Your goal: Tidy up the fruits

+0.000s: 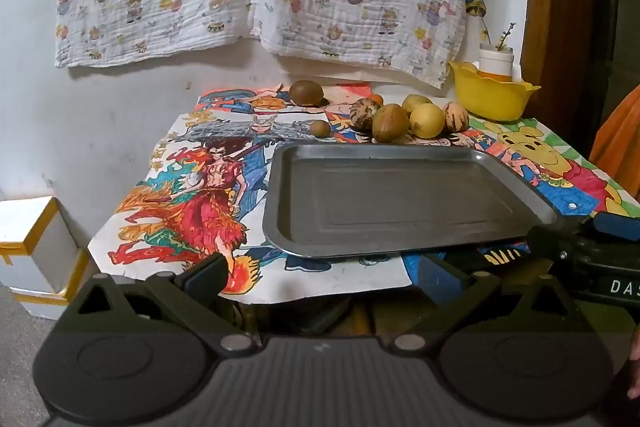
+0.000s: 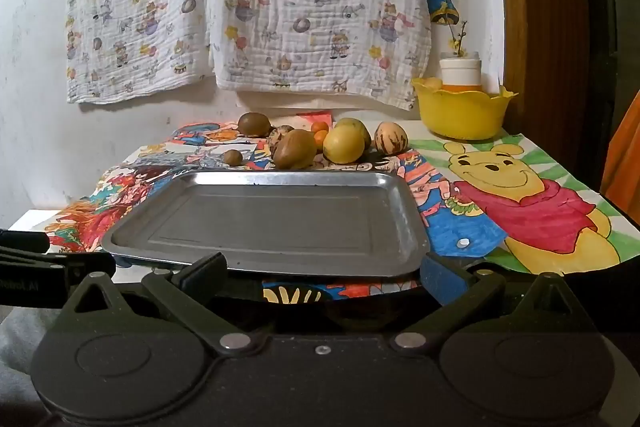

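A: Where are the fruits point(image 2: 316, 143)?
B: Clustered on the worktop point(image 2: 560, 163) just behind the bare metal tray point(image 2: 264, 223), with a yellow bowl point(image 2: 460, 115) off to their right.
A: And the tools?
B: The left tool point(image 1: 324, 275) and right tool point(image 2: 324, 273) both hang at the tray's near edge, fingers spread wide, gripping nothing.

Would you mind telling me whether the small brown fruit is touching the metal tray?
Apart. In the right wrist view, the small brown fruit sits behind the metal tray, with a strip of drawing paper visible between them.
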Tool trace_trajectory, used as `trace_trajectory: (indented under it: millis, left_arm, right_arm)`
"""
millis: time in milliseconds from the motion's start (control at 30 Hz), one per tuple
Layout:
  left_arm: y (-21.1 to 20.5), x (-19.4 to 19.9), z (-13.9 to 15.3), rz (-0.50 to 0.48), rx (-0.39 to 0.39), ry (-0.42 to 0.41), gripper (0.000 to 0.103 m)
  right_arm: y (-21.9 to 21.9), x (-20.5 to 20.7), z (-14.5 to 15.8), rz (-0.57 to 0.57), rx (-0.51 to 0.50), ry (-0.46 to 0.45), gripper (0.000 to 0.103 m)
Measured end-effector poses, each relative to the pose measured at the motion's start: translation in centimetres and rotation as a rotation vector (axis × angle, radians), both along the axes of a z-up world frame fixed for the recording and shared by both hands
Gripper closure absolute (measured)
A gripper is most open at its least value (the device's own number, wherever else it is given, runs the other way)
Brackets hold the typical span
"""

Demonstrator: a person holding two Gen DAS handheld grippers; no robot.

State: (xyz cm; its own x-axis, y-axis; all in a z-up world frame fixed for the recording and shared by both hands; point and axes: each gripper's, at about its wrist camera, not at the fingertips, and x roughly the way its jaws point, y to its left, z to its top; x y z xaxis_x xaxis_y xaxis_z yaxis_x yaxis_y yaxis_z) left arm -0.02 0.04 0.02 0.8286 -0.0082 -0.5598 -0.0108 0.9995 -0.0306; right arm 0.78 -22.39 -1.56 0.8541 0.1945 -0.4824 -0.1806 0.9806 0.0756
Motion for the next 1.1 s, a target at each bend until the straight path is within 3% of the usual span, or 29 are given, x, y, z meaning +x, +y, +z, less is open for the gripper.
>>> trace_trajectory:
  millis: [1100]
  left_arm:
    - [-0.09,0.03,0.0,0.0,0.003,0.012,0.0]
  right_arm:
    - [0.12,0.08,-0.18,-0.001,0.002,0.01,0.0]
